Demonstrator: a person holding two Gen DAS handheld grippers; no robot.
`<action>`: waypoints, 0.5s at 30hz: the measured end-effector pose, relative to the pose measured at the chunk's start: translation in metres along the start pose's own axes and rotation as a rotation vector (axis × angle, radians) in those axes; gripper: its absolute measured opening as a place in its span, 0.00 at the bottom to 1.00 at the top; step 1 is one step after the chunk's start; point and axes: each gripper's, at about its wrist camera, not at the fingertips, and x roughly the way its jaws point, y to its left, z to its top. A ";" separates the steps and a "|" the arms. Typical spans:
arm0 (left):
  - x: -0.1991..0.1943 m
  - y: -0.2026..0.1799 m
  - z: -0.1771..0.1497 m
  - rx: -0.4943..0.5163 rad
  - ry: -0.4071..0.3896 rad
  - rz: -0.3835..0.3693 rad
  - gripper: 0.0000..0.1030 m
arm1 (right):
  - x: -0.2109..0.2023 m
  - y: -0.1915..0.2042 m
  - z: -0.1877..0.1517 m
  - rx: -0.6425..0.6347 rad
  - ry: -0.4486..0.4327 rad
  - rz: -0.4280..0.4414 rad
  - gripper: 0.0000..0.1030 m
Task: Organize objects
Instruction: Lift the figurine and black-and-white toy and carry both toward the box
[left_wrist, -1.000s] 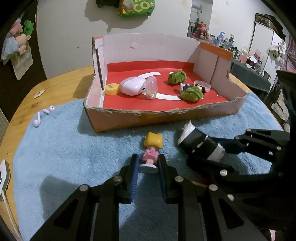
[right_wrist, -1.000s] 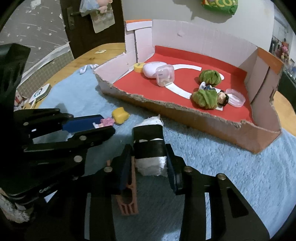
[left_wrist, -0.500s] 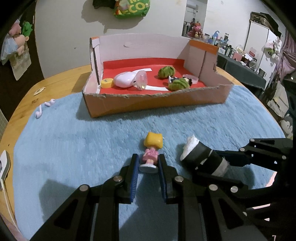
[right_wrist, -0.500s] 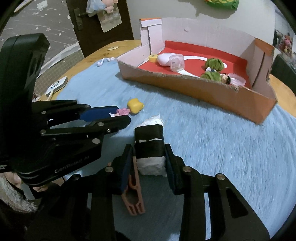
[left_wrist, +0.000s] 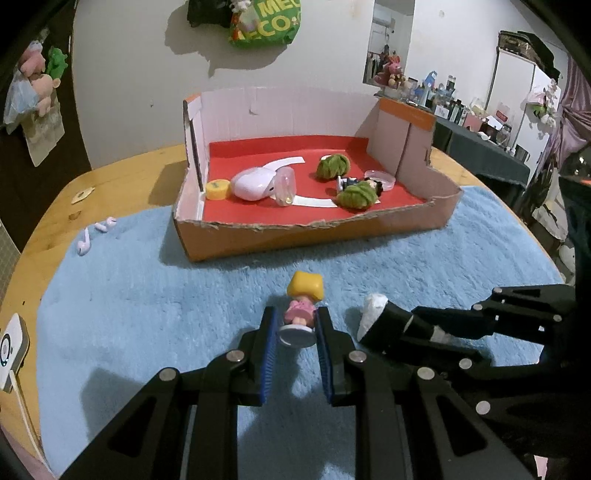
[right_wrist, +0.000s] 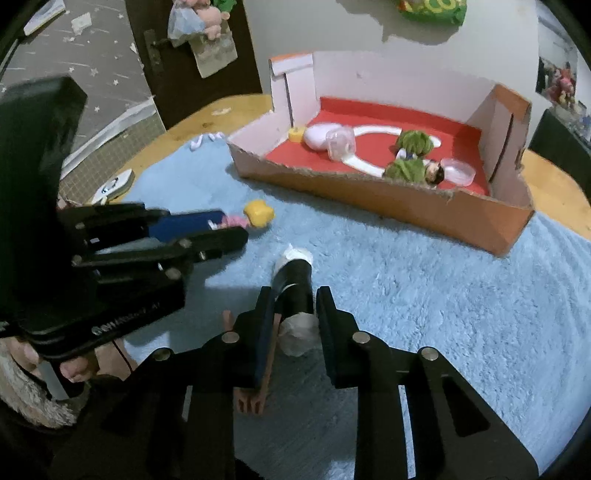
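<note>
Both grippers hang in front of the cardboard box (left_wrist: 314, 236), on the near side of it over the blue rug (left_wrist: 147, 295). The left gripper (left_wrist: 296, 328) has its jaws clamped on the doll (left_wrist: 301, 306)'s base; the right gripper (right_wrist: 293, 314) is clamped on the black-and-white roll (right_wrist: 293, 284). 2 risks: the top-heavy doll could pivot out, and the roll could clip the box's torn front wall.

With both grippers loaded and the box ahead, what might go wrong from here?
1. The left gripper holds the small doll only near its round base, head sticking out; it may pivot or slip.
2. The right gripper pinches the black-and-white roll close beside the left one; they may bump.
3. The cardboard box already holds loose items like the green balls; a drop could knock them.
</note>
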 end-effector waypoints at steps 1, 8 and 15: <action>0.001 0.001 -0.001 -0.002 0.003 -0.002 0.21 | 0.000 -0.002 0.000 0.008 -0.003 0.013 0.22; 0.013 0.002 -0.009 -0.013 0.038 -0.015 0.21 | 0.005 -0.001 -0.001 -0.010 0.027 0.033 0.26; 0.010 0.002 -0.010 -0.012 0.033 -0.016 0.21 | 0.012 0.010 -0.005 -0.067 0.038 -0.021 0.23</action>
